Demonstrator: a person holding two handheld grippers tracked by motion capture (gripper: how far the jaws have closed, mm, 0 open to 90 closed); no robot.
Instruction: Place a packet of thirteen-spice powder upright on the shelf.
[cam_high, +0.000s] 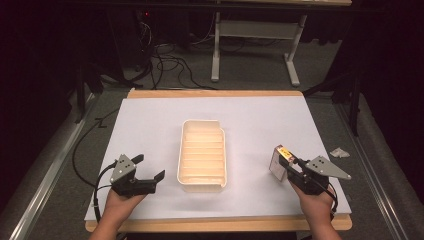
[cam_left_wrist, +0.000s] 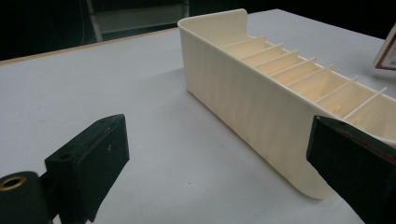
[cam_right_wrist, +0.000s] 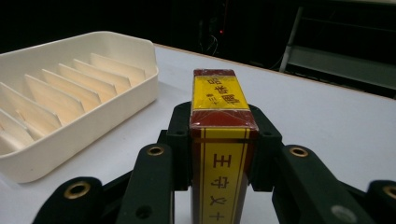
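The right gripper clamps a red-and-yellow box upright, right of the cream slotted tray. Left of the tray, the left gripper rests on the white table, jaws apart and empty.

Overhead light falls brightly on the white table while its surroundings stay dark; near jaws blur softly.

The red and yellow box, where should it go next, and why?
Probably lift it toward the cream tray and line it up over a slot. The right hand-held gripper is shut on the red and yellow box, which is still off to the tray's right, and the tray's divided slots look empty. The left hand-held gripper waits open.
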